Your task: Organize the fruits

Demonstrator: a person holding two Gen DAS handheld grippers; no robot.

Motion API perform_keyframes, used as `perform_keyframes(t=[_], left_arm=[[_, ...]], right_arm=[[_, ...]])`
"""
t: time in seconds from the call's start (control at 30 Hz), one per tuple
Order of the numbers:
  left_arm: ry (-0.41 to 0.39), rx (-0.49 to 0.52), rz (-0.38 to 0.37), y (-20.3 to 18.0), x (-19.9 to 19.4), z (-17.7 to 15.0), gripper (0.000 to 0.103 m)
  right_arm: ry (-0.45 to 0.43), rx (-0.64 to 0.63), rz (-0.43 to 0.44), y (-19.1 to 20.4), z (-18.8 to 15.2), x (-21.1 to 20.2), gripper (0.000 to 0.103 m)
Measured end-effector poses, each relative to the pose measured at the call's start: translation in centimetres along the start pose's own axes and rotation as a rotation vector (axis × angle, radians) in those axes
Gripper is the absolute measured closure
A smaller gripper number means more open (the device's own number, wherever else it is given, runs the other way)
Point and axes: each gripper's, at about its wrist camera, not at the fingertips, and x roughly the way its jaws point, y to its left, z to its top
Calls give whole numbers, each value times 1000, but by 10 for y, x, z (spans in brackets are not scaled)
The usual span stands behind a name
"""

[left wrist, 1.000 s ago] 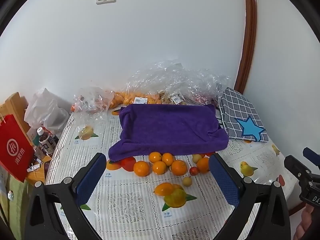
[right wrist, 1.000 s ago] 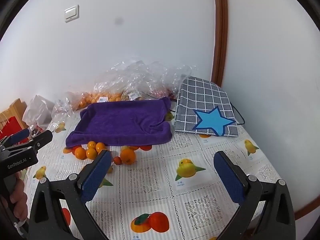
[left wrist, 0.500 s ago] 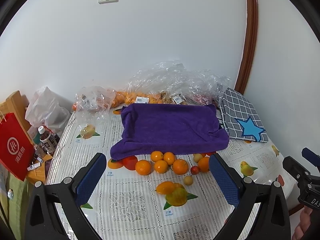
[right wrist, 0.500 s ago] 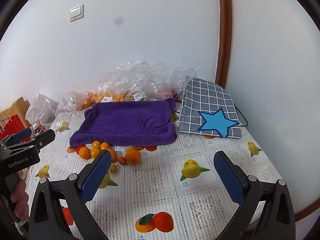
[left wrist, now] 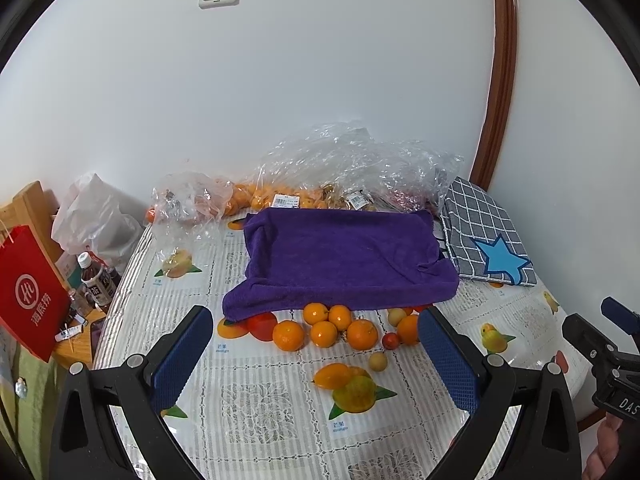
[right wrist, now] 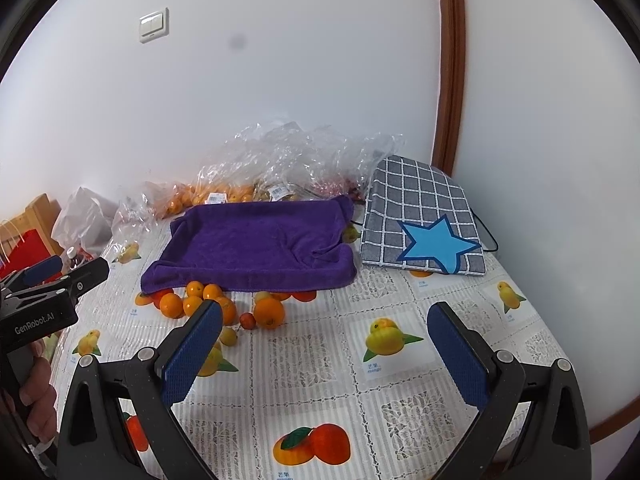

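Several loose oranges (left wrist: 325, 329) lie on the fruit-print tablecloth just in front of a purple towel (left wrist: 340, 258), with a small red fruit (left wrist: 390, 340), a pale round fruit (left wrist: 377, 361) and an oblong orange fruit (left wrist: 331, 375) nearby. The same oranges (right wrist: 269, 312) and towel (right wrist: 256, 240) show in the right wrist view. My left gripper (left wrist: 316, 360) is open and empty, held above the table short of the fruit. My right gripper (right wrist: 324, 344) is open and empty, to the right of the fruit.
Clear plastic bags (left wrist: 344, 176) with more oranges lie against the wall behind the towel. A grey checked cushion with a blue star (left wrist: 486, 240) sits at the right. A red paper bag (left wrist: 30, 292), bottles (left wrist: 94, 284) and a white bag (left wrist: 92, 216) stand left of the table.
Both grippers have shifted slightly, and the fruit and towel sit a little lower and nearer in both views. Both stay open and empty.
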Motion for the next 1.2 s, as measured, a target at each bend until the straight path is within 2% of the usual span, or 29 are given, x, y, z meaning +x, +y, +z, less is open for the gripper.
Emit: perform_keyframes(t=[1.2], left_arm=[[-3, -17, -7, 15, 5, -7, 0]], right_arm=[[7, -20, -18, 7, -1, 4, 2]])
